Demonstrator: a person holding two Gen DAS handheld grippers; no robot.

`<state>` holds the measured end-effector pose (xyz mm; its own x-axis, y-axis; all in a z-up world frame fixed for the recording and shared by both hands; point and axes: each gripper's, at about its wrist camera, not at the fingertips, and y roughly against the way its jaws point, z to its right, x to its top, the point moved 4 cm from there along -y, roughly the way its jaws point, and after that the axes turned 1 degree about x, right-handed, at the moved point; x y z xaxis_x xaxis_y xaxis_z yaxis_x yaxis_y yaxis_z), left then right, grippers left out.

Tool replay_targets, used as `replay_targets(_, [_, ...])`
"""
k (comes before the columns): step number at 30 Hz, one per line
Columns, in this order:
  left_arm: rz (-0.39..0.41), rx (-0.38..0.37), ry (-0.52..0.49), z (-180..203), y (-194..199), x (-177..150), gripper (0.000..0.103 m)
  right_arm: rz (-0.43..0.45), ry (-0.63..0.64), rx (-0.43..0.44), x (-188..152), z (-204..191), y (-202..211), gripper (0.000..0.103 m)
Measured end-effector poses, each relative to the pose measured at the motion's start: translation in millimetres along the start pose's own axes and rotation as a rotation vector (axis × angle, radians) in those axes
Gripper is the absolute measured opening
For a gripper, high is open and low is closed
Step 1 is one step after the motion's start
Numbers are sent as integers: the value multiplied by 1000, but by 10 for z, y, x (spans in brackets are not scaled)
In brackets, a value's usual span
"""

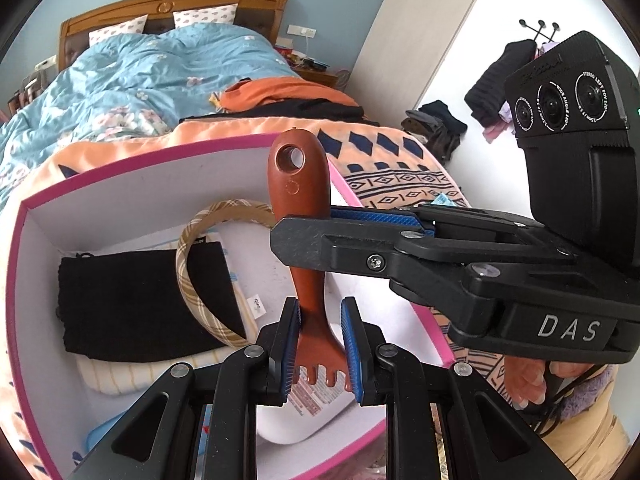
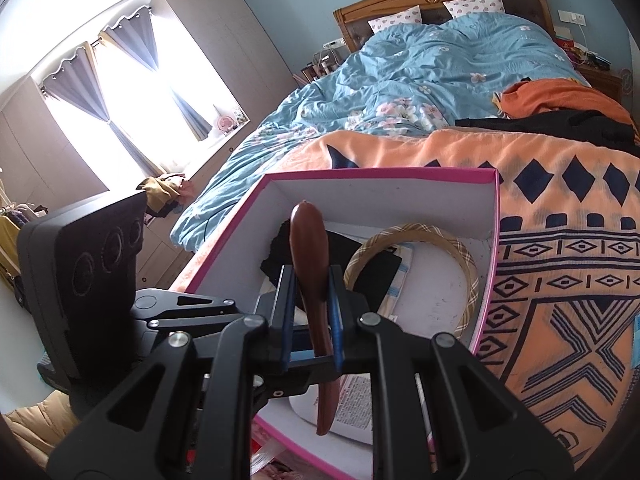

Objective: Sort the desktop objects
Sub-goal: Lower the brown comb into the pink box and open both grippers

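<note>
Left gripper [image 1: 320, 350]: blue-padded fingers [image 1: 291, 344] parted on either side of the comb's toothed end; one pad lies against the comb, the other pad [image 1: 352, 348] stands slightly off it.

Right gripper [image 1: 340, 224]: reaches in across the left wrist view, its fingers pinching the comb's handle at mid-length. In the right wrist view [image 2: 310, 312] both blue pads press on the handle's two faces.

Brown wooden comb [image 1: 300, 196]: wide-toothed, handle with a round hole at its far end, held above the box interior, not touching the box floor.

Box [image 1: 132, 168]: pink rim, white inner walls, resting on an orange patterned blanket [image 1: 400, 172] at the foot of the bed [image 2: 420, 60].

Box contents:
- Black cloth pouch [image 1: 140, 300], toward the far wall.
- Plaid headband [image 1: 200, 240], arched over the pouch's edge.
- Cream striped pad [image 1: 132, 376], under the pouch.
- White flat item with printed label [image 1: 316, 400], near the box's front edge, under the comb's teeth.
</note>
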<state>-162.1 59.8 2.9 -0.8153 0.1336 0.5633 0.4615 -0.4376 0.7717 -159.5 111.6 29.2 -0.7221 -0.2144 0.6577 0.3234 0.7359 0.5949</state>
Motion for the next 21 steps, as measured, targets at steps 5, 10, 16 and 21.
replay_targets(5, [-16,0,5,-38,-82,23,21,-19,-4,-15,5,52,-70,17])
replay_targets(10, [-27,-1,14,-74,-132,37,21,-38,-10,-33,-4,126,-129,17])
replay_targets(16, [-38,7,16,-102,-186,70,21,-48,-17,-47,20,202,-179,17])
replay_targets(21, [-53,10,26,-145,-247,82,21,-72,-17,-59,39,239,-249,17])
